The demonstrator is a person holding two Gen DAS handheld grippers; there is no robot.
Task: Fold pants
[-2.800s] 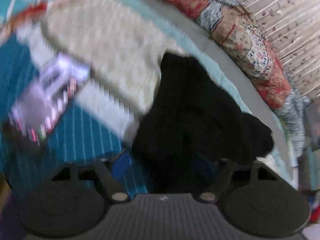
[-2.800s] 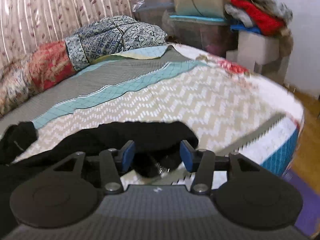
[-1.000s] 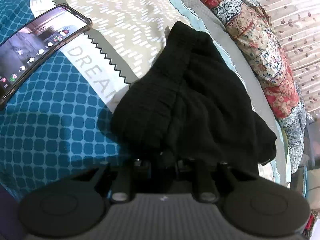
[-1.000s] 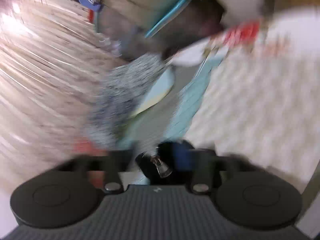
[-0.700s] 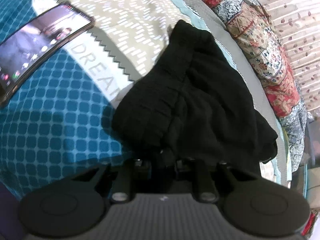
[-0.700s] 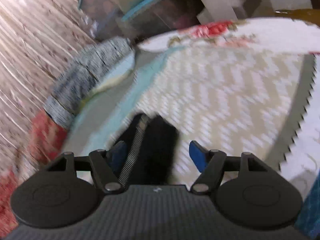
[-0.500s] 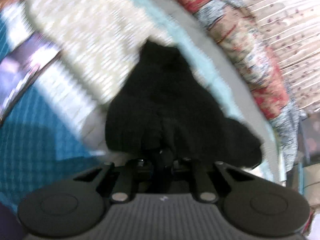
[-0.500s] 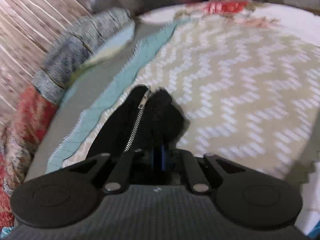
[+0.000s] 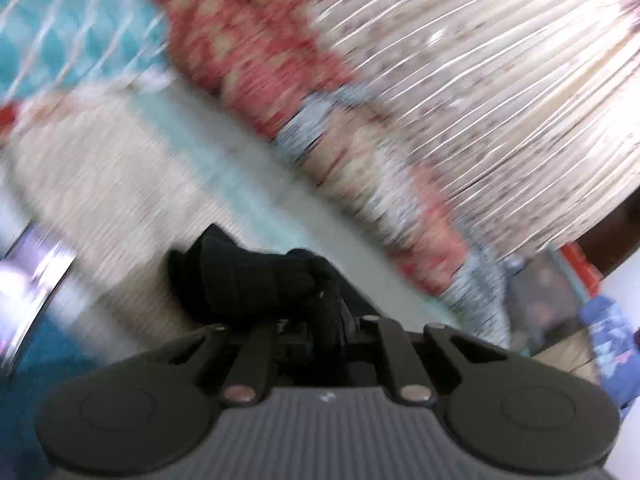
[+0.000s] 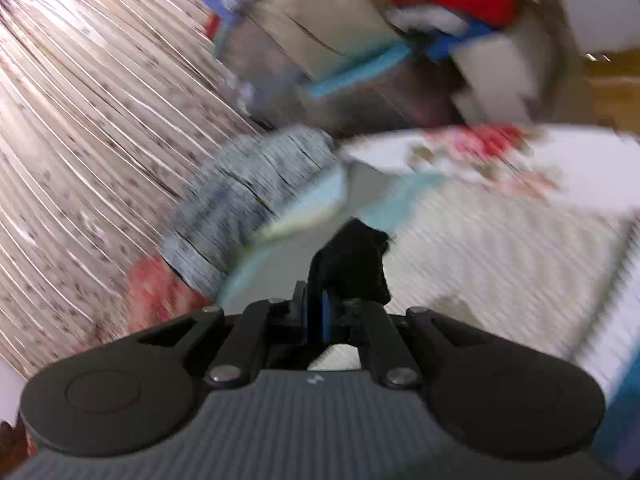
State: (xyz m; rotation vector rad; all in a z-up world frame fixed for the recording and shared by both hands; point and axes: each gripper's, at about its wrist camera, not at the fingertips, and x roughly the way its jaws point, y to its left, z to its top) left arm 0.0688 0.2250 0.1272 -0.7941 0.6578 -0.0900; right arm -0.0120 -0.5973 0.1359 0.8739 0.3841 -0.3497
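Both views are smearing with motion, so fine detail is lost. The left tool is pinching a bunched fold of the black pants, its two fingers pressed close together on the cloth; the rest of the dark fabric is hanging forward of the tool in a crumpled mass over the bed, whose cover is showing beige, pale blue and teal panels. A phone with a lit screen is lying at the left edge of that view, on the bed cover. The right tool is also clamping black fabric of the pants — its blue pads are sitting nearly together, and a dark tuft is sticking up just beyond them, above the bed. A patchwork quilt in red, blue-grey and cream is running along the far side of the bed, against a pleated floral curtain. In the right wrist view, stacked bins and heaped clothes are standing past the end of the bed.
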